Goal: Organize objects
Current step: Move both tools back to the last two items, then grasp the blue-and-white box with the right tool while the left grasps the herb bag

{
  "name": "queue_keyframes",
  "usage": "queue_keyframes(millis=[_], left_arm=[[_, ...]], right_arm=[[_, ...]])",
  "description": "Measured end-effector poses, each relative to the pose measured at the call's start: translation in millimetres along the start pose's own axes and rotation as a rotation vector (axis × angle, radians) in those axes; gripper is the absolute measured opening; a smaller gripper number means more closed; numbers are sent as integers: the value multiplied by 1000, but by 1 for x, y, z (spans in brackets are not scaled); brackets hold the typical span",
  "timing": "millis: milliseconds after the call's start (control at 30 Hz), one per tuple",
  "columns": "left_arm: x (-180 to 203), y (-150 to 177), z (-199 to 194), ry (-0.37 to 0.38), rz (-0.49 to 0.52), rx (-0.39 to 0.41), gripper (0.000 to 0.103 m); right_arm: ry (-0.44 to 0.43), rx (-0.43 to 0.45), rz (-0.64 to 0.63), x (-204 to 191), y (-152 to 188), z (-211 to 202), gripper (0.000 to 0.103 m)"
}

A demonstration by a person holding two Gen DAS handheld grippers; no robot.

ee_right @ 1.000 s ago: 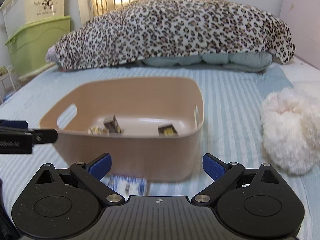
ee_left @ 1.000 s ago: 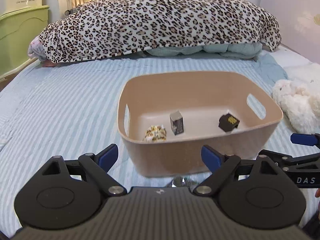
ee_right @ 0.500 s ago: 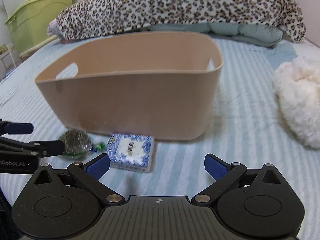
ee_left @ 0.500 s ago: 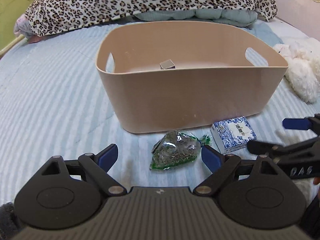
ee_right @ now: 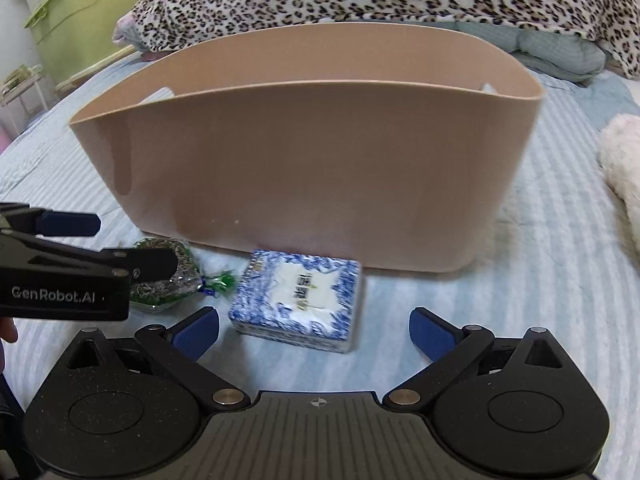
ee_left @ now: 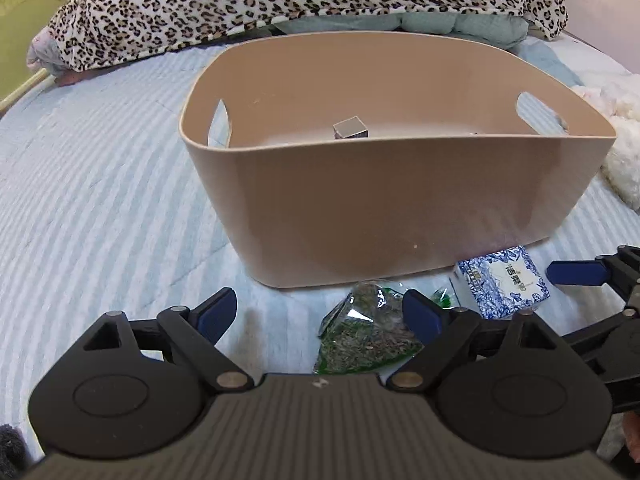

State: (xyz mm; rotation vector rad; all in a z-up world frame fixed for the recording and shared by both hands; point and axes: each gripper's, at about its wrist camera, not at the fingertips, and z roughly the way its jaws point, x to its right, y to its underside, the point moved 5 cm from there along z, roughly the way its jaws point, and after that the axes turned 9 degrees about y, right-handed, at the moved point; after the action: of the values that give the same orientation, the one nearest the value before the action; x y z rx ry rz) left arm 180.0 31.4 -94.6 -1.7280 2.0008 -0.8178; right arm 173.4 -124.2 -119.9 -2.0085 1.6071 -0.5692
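Note:
A beige plastic basket (ee_left: 400, 208) stands on the striped bed, with a small box (ee_left: 351, 128) showing over its rim. Against its near wall lie a clear green packet of dried herbs (ee_left: 368, 332) and a blue-and-white tissue pack (ee_left: 504, 280). My left gripper (ee_left: 320, 312) is open just above the packet, which lies toward its right finger and is not pinched. My right gripper (ee_right: 314, 332) is open too, low over the tissue pack (ee_right: 298, 300), which sits between its fingers and slightly ahead. The herb packet (ee_right: 176, 276) is partly hidden behind the left gripper's fingers (ee_right: 152, 266).
A leopard-print blanket (ee_left: 280, 4) is heaped along the far side of the bed. A white plush toy (ee_right: 624, 160) lies right of the basket (ee_right: 312, 168). Green storage bins (ee_right: 92, 12) stand off the bed's left edge. Striped sheet (ee_left: 100, 200) spreads left of the basket.
Both grippers have sunk and tilted down toward the bed in front of the basket. The basket's inside has dropped mostly out of sight; the packet and tissue pack have come close.

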Motion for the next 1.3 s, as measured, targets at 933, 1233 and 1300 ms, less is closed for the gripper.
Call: queue_keyframes(millis=[933, 1233, 1300], left_arm=[[20, 24, 6, 235, -105, -55, 32], [21, 27, -4, 239, -134, -47, 24], [23, 26, -6, 238, -135, -44, 24]], right_arm=[[85, 25, -60, 27, 6, 6, 80], [62, 39, -54, 24, 9, -7, 62], [59, 41, -53, 23, 11, -13, 62]])
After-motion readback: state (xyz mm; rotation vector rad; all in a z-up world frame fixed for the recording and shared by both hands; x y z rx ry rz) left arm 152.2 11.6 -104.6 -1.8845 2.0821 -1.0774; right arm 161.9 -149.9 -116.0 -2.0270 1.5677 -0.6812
